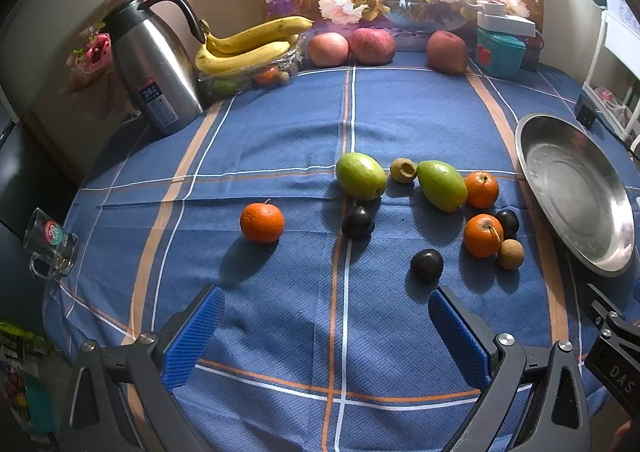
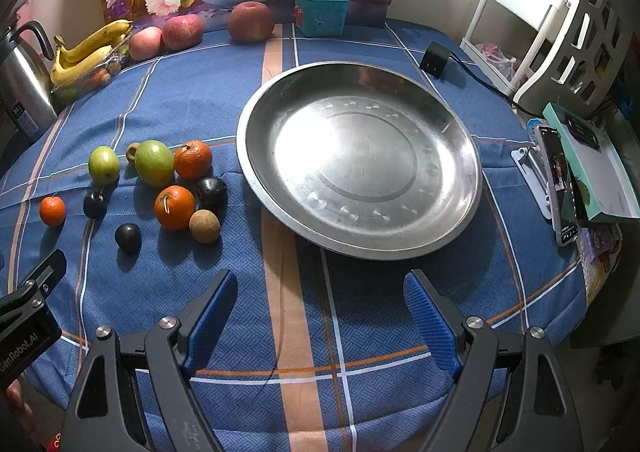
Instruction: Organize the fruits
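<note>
Loose fruit lies on the blue checked cloth: three oranges, one apart at the left (image 1: 262, 222) and two in the cluster (image 1: 483, 235), two green fruits (image 1: 360, 176), three dark plums (image 1: 427, 265) and two small brown fruits (image 1: 510, 253). The cluster also shows left of the steel plate in the right wrist view (image 2: 175, 207). The empty steel plate (image 2: 460, 188) sits to the right (image 1: 532, 156). My left gripper (image 1: 326, 306) is open and empty, above the cloth just short of the plums. My right gripper (image 2: 320, 294) is open and empty before the plate's near rim.
A steel jug (image 1: 156, 64), bananas on a clear tray (image 1: 248, 48), three apples (image 1: 372, 46) and a teal box (image 1: 500, 52) stand along the back. A glass mug (image 1: 50, 248) sits at the left edge. A phone (image 2: 558, 188), a box and a charger (image 2: 436, 58) lie right.
</note>
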Tool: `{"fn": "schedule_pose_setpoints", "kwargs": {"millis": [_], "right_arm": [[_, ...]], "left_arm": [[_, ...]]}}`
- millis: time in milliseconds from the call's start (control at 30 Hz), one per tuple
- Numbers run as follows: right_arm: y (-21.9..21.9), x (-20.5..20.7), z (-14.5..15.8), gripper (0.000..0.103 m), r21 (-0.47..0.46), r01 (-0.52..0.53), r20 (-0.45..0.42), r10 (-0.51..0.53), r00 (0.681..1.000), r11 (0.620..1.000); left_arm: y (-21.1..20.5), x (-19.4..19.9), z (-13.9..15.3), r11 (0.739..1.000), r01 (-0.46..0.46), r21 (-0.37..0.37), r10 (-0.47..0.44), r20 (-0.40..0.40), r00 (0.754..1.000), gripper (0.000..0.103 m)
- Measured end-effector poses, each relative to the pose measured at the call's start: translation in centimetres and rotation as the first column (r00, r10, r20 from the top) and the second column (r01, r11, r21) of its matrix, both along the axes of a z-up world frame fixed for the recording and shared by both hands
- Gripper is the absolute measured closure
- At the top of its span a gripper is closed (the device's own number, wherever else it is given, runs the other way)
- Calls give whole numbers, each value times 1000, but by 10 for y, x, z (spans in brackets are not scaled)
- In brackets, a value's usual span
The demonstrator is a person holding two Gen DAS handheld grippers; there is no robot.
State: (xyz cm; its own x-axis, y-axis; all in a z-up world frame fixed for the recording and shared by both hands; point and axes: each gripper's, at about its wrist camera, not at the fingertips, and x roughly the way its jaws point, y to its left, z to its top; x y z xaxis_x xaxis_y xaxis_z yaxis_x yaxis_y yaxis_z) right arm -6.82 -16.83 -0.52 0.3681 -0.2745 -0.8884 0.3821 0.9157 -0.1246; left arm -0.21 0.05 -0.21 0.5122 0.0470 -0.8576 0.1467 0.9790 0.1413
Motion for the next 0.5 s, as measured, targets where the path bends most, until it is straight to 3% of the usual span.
{"fn": "schedule_pose_setpoints", "kwargs": {"millis": [500], "right_arm": [[0, -1, -1, 17, 0, -1, -1, 1, 1000, 1000]], "left_arm": [[1, 0, -1, 1000, -4, 0, 4, -5, 1000, 0]]}}
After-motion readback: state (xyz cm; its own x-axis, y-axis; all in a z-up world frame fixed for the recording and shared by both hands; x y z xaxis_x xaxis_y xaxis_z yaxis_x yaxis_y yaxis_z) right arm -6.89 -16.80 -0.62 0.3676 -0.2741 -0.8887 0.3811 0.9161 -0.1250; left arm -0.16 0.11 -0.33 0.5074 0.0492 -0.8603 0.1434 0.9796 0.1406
